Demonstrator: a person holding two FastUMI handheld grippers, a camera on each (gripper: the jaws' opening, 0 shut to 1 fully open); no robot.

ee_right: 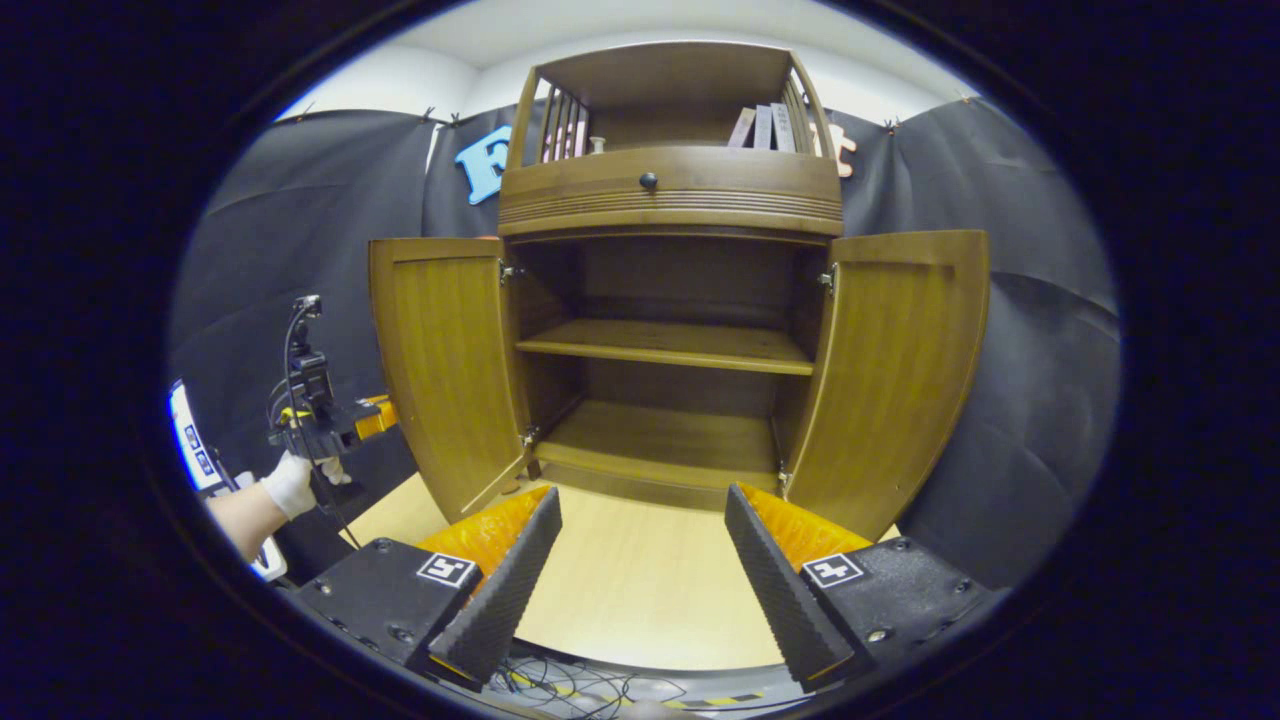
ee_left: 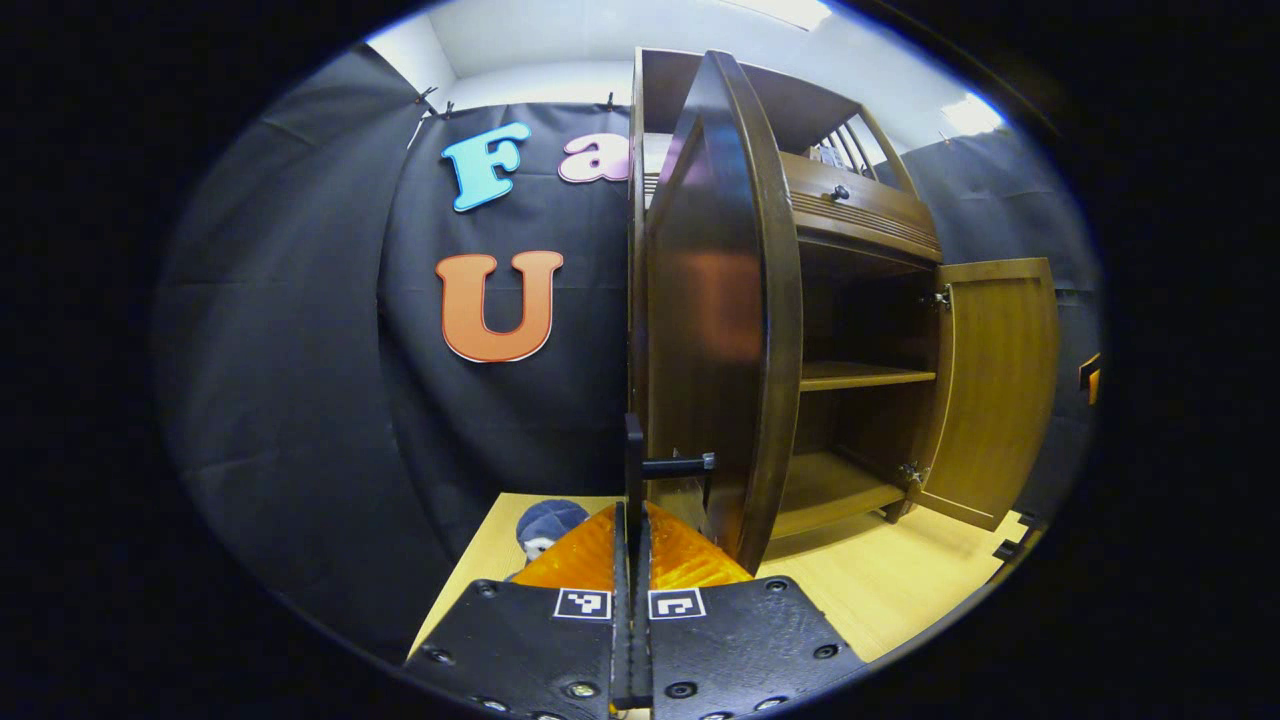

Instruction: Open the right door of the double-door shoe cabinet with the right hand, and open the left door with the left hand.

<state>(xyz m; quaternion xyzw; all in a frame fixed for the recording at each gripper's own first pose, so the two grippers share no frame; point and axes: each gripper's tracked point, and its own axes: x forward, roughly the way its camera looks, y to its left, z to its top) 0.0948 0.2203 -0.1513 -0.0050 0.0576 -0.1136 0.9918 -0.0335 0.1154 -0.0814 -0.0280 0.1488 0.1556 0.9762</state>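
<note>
Left door (ee_right: 445, 365) swung left, right door (ee_right: 895, 375) swung right, shelf (ee_right: 665, 347) between (inside cabinet (ee_right: 670, 190)).

My left tool (ee_left: 632, 560) has black angular plates dotted with round screws, each carrying a small square black-and-white marker, with ribbed orange housing behind them and saw-toothed ridges along the inner faces. My right tool (ee_right: 640, 560) is built the same way: two wedge-shaped fingers (ee_right: 505, 590) with ridged pads, orange ribbed backs, black screw-studded plates and a square marker on each. In the right gripper view my left hand (ee_right: 290, 485) wears a white glove, and the tool it grips is a dark block with an orange part and a black cable looping up from it.
</note>
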